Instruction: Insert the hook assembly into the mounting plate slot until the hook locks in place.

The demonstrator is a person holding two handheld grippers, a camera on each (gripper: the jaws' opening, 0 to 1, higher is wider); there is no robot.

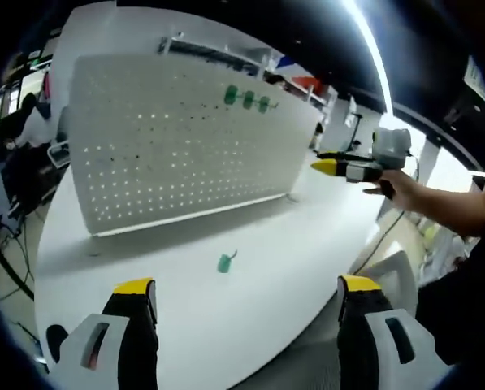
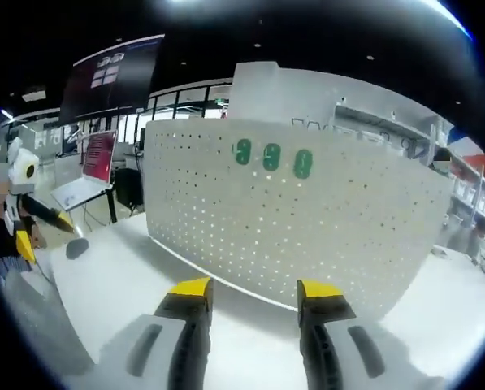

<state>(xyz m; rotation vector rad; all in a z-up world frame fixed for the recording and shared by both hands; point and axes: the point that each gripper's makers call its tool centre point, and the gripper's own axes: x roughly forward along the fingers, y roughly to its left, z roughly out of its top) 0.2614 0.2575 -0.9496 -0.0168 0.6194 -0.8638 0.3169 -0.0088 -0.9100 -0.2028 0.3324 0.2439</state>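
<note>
Both grippers held nothing. Left gripper (image 1: 246, 286) gaped wide, loose green hook (image 1: 227, 262) lying just ahead between its fingertips, likely lined up for pickup. Right gripper (image 2: 254, 287) stood moderately parted, facing the pegboard (image 2: 307, 236).

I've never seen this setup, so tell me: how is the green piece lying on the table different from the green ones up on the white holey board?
The loose green hook lies alone on the white table, in front of the pegboard; the mounted hooks sit high on that board. The loose one is single; the mounted ones are three in a row. All are the same green, and neither the left gripper nor the right gripper holds any.
</note>
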